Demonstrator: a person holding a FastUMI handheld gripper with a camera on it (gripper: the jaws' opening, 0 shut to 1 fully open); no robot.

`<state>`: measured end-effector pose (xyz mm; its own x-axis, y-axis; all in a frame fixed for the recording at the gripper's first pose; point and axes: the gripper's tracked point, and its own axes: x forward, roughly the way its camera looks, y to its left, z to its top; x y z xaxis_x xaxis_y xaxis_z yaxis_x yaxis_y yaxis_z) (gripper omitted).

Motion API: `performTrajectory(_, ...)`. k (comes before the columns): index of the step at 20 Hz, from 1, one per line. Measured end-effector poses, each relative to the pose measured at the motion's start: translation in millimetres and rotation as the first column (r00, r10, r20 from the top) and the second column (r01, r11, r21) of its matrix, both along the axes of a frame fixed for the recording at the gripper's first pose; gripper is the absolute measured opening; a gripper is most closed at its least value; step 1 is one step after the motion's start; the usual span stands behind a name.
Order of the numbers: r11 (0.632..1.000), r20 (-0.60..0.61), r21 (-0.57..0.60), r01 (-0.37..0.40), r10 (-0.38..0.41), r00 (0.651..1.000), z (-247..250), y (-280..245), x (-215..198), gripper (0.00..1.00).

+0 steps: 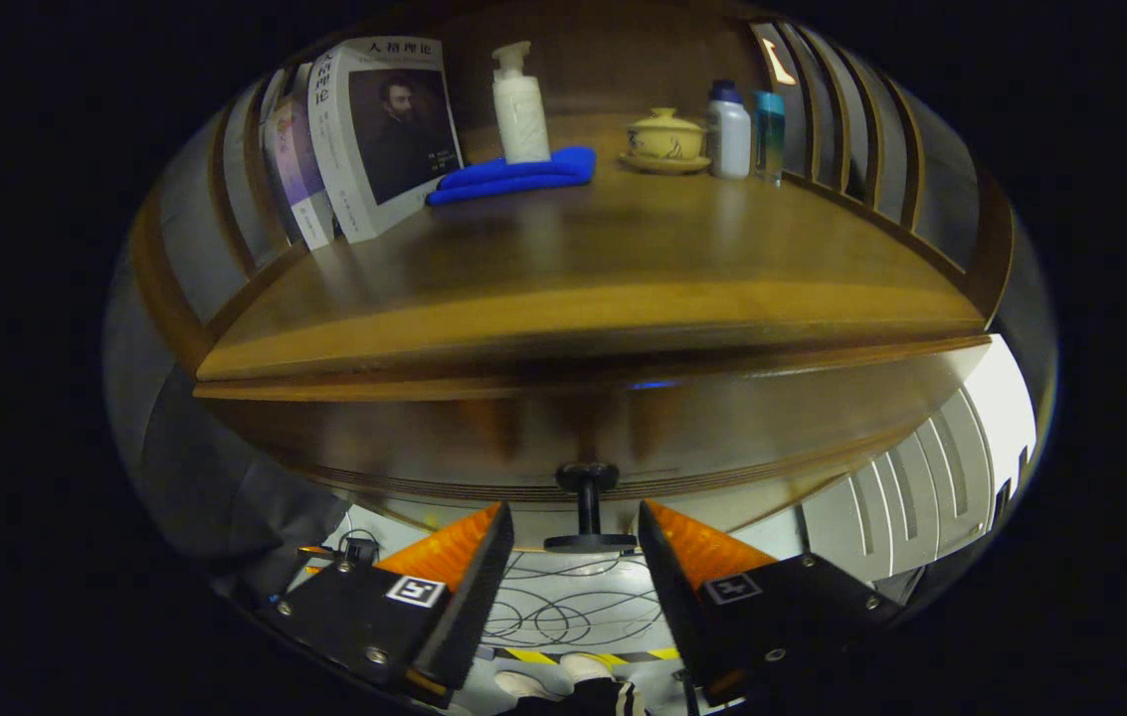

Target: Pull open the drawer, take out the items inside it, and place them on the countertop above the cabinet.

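While the drawer [563, 452] looks barely open, I am bracketing its knob [589, 509] with the gripper [573, 537] spread, so everything inside is waiting.

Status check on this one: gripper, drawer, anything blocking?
Gripper open, fingers either side of the drawer knob, not pressing. Drawer shut. Nothing in the way.

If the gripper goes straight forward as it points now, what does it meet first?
Most likely the drawer knob: it sits between the open gripper's jaws, just ahead, on the drawer front. Depth is hard to judge.
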<state>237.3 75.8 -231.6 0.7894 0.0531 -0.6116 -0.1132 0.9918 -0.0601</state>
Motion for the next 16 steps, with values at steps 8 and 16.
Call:
performTrajectory(8, 1.000, -0.007, 0.008, -0.027, 0.027, 1.000, -2.4, -2.0, 4.7, 0.49)
performTrajectory(16, 1.000, -0.018, -0.010, -0.008, 0.008, 1.000, -3.8, -3.2, -0.5, 0.36)
